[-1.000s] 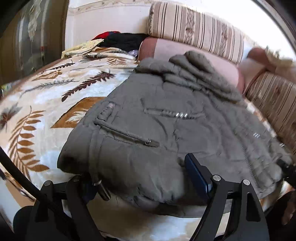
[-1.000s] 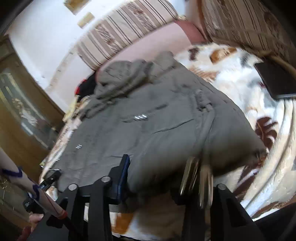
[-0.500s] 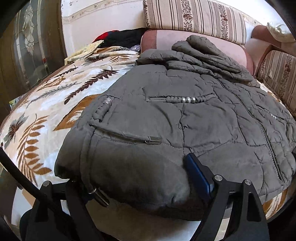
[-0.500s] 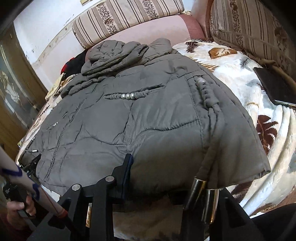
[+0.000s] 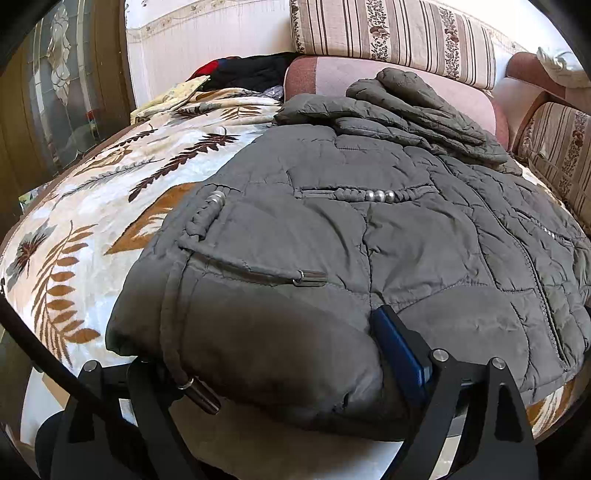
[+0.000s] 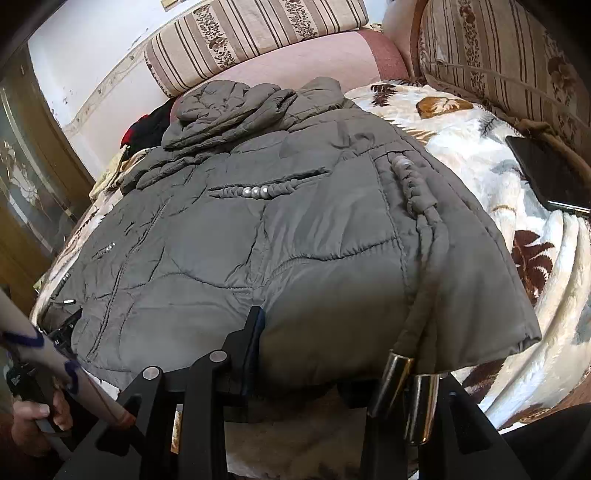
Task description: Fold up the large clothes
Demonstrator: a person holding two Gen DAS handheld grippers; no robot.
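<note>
Grey quilted jacket (image 5: 369,236) lies spread flat on the leaf-print blanket (image 5: 92,229) over the bed, hem toward me, hood and sleeves bunched up against the pink cushion (image 5: 461,92) at the far end. A second ago it was tilted and streaked with blur in both wrist views; now it sits settled and sharp, so the lay-down looks done. My left gripper (image 5: 280,354) straddles the near hem corner, jaws wide apart; they have just been opening, fabric between them but no pinch visible, so I read it as released. My right gripper (image 6: 332,369) is at the other hem corner, jaws partly closed with the hem edge between them, apparently clamped on it. Two metal-tipped drawcords (image 6: 410,391) hang beside its right finger. My left hand (image 6: 33,421) shows at the lower left of the right view. Dark phone (image 6: 546,173) lies on the blanket well right of the jacket; striped cushions (image 5: 391,33) behind; dark clothes pile (image 5: 243,72) far left. Judgement: spread finished, first fold not yet made, likely a regrip next.
</note>
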